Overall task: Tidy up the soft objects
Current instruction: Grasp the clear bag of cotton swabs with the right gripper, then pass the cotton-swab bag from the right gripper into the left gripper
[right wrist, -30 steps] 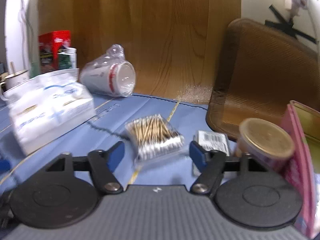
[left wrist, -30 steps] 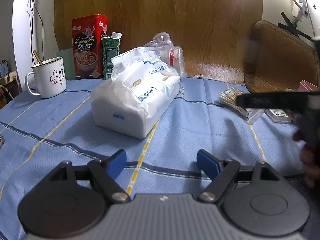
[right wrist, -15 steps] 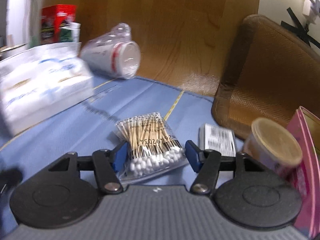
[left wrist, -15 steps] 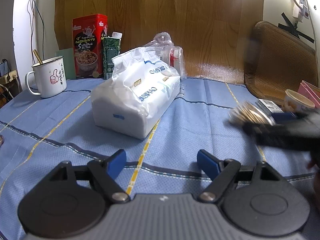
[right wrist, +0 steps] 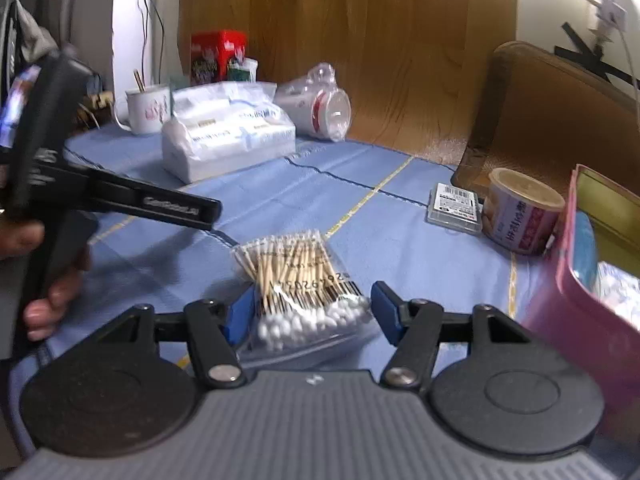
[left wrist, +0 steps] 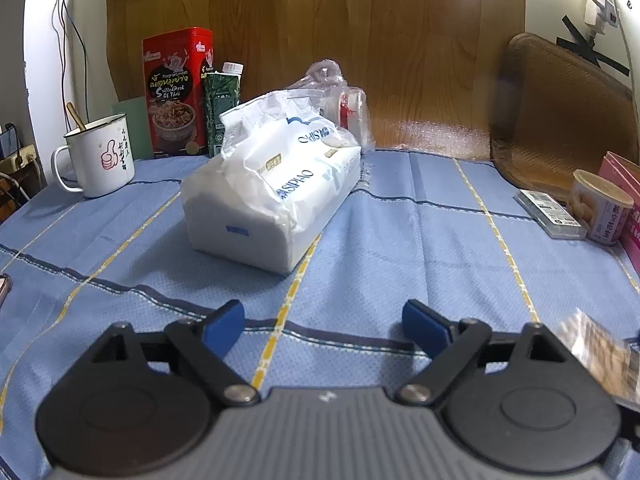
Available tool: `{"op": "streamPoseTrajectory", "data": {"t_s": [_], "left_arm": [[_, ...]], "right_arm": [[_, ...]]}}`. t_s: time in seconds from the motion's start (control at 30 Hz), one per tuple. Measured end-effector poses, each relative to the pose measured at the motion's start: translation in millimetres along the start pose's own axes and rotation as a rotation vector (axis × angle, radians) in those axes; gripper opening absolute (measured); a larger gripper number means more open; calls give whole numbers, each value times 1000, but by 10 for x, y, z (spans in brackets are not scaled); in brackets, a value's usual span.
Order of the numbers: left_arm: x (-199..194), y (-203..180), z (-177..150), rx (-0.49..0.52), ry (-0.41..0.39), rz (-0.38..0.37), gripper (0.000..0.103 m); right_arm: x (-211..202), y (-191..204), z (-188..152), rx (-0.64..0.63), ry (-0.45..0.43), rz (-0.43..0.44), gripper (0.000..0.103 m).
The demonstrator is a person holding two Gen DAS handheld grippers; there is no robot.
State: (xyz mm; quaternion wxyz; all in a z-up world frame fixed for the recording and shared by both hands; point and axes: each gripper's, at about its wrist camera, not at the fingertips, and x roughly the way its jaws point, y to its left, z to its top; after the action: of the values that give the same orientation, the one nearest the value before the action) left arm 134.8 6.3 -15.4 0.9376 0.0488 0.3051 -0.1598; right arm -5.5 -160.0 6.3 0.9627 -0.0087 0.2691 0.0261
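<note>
The swab pack [right wrist: 304, 292] lies between the fingers of the right gripper [right wrist: 312, 308], its cotton-tipped end toward the camera and its sticks running away from the hand, roughly along the line the gripper points. The fingers are opening: the left pad looks to be against the bag's edge, the right pad stands clear of it, so the pack is not clamped. It seems to rest on the blue worktop [right wrist: 360, 216], though its near edge is hidden under the gripper body. The pink box [right wrist: 576, 312] stands open just to the right and looks the likely place for it; its inside is cut off. The left gripper [left wrist: 324, 324] is farther from the pack, its empty fingers opening toward the tissue pack [left wrist: 268, 196]. From there the swabs are only a blur at the right edge.
</note>
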Motion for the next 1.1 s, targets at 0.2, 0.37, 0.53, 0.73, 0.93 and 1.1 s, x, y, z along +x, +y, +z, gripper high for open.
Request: {"op": "streamPoseTrajectory", "data": {"t_s": [0.2, 0.37, 0.53, 0.73, 0.93, 1.1], "left_arm": [[11, -18, 2, 8, 5, 11, 90], [11, -24, 8, 11, 8, 20, 92], [11, -23, 9, 12, 10, 26, 93], [14, -21, 10, 12, 11, 26, 93], [3, 9, 10, -2, 8, 7, 93], [-123, 98, 3, -83, 17, -102, 91]], "right_arm": [[-91, -108, -120, 58, -9, 1, 79], [-76, -150, -193, 84, 13, 25, 80], [-40, -136, -206, 84, 29, 33, 81], [-53, -154, -223, 90, 24, 40, 82], [-50, -146, -227, 90, 23, 39, 82], [-51, -150, -230, 87, 23, 39, 82]]}}
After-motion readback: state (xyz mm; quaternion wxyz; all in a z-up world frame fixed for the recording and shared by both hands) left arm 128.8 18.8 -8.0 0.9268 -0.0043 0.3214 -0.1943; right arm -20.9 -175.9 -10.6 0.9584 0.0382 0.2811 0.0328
